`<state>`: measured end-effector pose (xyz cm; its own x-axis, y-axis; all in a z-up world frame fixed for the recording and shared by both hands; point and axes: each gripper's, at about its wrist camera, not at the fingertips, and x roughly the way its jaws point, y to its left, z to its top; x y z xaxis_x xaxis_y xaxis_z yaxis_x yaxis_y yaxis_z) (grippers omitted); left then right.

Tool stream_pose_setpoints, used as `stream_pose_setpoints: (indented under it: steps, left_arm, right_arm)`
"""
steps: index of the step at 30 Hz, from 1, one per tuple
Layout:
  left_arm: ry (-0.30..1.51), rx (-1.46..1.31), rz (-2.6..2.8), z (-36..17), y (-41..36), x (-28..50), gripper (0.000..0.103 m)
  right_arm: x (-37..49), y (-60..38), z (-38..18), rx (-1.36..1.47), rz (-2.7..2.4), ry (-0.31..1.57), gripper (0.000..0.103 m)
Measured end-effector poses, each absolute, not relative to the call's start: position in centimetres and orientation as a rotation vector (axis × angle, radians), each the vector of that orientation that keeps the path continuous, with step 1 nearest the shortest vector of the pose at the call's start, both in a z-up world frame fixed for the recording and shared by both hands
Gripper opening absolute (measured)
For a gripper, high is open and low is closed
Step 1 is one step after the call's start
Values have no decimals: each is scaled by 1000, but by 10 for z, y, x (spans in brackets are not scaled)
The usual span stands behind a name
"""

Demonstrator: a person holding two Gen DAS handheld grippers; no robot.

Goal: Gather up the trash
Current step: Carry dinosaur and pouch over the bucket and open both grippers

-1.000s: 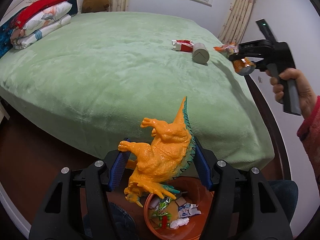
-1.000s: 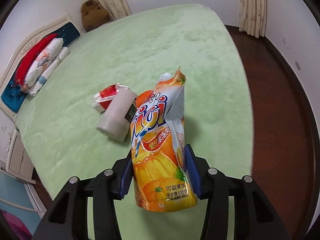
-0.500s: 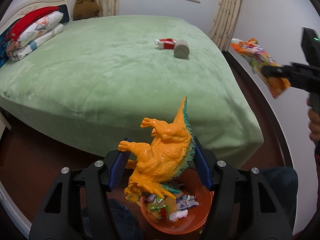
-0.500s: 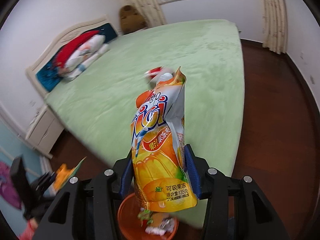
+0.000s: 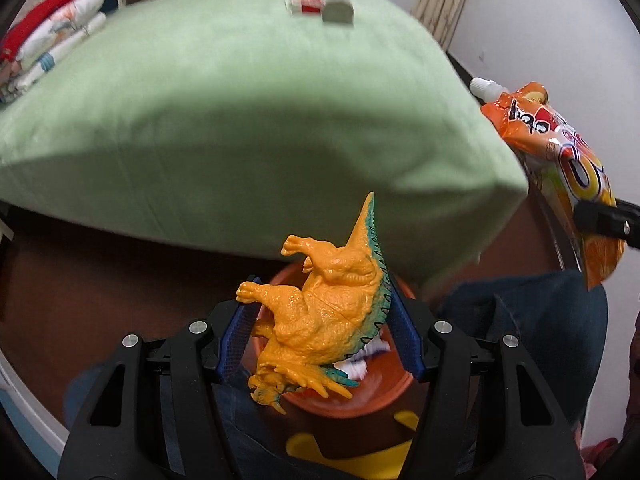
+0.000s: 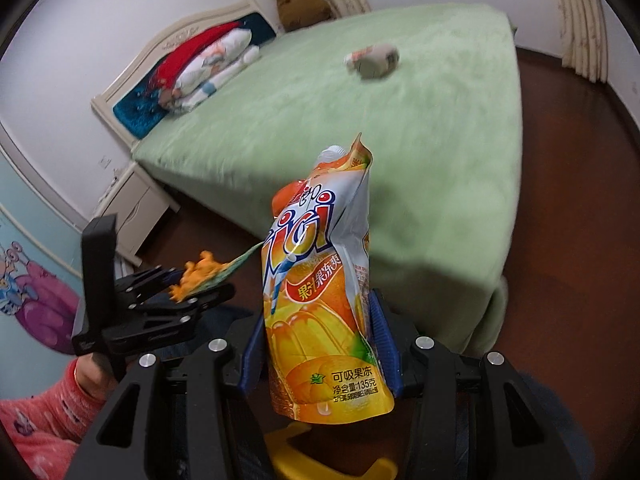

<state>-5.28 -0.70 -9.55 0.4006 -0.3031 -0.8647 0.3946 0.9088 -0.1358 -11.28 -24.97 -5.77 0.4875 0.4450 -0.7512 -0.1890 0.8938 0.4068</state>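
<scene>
My left gripper (image 5: 320,332) is shut on an orange toy dinosaur (image 5: 324,320) and holds it right above an orange bowl (image 5: 352,400) with wrappers in it on the floor. My right gripper (image 6: 316,344) is shut on an orange jelly pouch (image 6: 320,292), held upright off the bed's corner; the pouch also shows at the right of the left wrist view (image 5: 560,152). The left gripper with the dinosaur (image 6: 200,272) shows at the left of the right wrist view. A red-white wrapper (image 5: 304,4) and a grey cylinder (image 5: 338,10) lie on the green bed (image 5: 240,100).
Pillows (image 5: 48,48) and a brown plush (image 6: 296,0) lie at the bed's head. A white nightstand (image 6: 132,208) stands beside it. Curtains (image 6: 580,20) hang at the far wall. Dark wood floor (image 6: 568,260) surrounds the bed. A yellow object (image 5: 360,452) lies below the bowl.
The right gripper has carried the pouch off the bed and down toward the bed's corner near the bowl. The left gripper moved the dinosaur over the bowl.
</scene>
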Motion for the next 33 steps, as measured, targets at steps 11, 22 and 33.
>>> stream_pose_setpoints:
  steps: [11, 22, 33]
  left_arm:
    - [1377, 114, -394, -195, -18, -62, 60]
    - [1618, 47, -300, -276, -23, -36, 60]
    - [1608, 85, -241, -288, -26, -28, 78]
  right_arm:
    - [-122, -217, -156, 293, 378, 1222, 47]
    - [-84, -185, -251, 331, 325, 1460, 48]
    - [-77, -194, -270, 414, 249, 1467, 71]
